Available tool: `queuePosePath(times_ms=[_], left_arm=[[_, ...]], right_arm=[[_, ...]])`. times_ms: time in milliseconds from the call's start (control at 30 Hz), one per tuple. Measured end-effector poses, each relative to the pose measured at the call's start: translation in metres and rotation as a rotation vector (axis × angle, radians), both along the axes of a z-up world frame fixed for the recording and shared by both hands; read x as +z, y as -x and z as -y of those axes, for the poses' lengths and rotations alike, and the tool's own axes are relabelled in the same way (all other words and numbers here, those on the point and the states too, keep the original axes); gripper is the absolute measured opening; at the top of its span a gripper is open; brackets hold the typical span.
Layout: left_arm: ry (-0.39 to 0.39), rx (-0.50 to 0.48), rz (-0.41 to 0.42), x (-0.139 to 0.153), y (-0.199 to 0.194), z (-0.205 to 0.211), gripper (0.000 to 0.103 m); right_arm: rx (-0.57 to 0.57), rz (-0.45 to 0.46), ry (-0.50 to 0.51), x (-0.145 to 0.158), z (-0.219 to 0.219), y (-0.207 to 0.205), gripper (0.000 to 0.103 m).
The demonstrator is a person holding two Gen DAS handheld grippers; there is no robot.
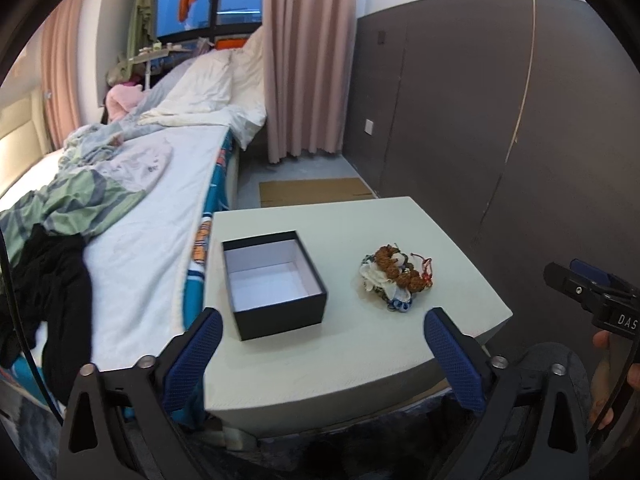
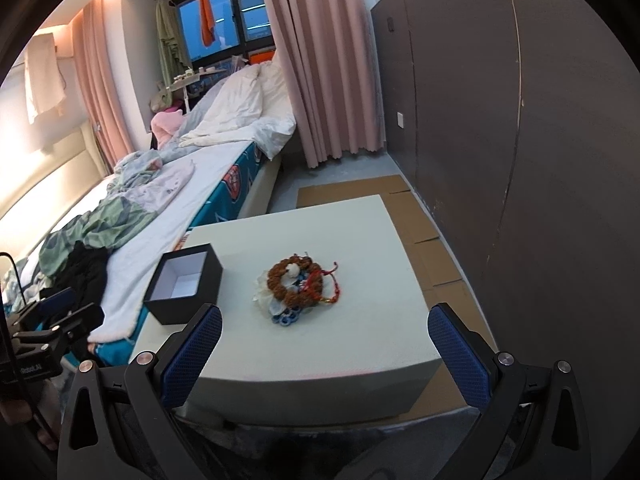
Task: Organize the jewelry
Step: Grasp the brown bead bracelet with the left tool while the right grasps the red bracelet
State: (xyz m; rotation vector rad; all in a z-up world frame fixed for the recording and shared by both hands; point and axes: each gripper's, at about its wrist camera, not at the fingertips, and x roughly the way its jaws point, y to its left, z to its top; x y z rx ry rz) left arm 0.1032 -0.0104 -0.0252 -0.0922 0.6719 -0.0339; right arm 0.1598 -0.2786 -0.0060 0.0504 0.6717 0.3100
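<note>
While unheld, jewelry pile (image 1: pixel 387 276) beside box (image 1: pixel 274 282).

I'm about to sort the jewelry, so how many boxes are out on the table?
1. A black square cardboard box with a white lining sits open and empty on the pale table, on its bed-side half, apart from the tangled pile of bracelets. No lid or second box shows.

Dim, bluish room; warm glow upper left; strong fisheye bending, dark vignette at edges.

Open black box (image 1: pixel 276 284), empty, tangled bracelet pile (image 1: pixel 390 276) beside it
</note>
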Motion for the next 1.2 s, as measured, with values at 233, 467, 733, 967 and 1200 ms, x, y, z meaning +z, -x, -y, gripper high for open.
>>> queuePosePath(times_ms=[233, 467, 733, 967, 1200], left_arm=[[0.001, -0.067, -0.049, -0.008, -0.035, 0.020, 0.080], [-0.007, -0.130, -0.093, -0.011, -0.066, 0.036, 0.067], [0.026, -0.155, -0.154, -0.012, -0.105, 0.043, 0.050], [0.061, -0.156, -0.213, -0.016, -0.136, 0.046, 0.038], [0.141, -0.161, -0.322, -0.035, -0.170, 0.046, 0.027]], right_arm=[[-0.016, -0.053, -0.027, -0.012, 0.014, -0.030, 0.103], [0.005, -0.112, -0.078, -0.018, 0.018, -0.060, 0.103], [0.037, -0.255, -0.179, -0.037, 0.011, -0.109, 0.073], [0.038, -0.400, -0.342, -0.070, 0.003, -0.143, 0.058], [0.038, -0.515, -0.522, -0.118, 0.003, -0.162, 0.051]])
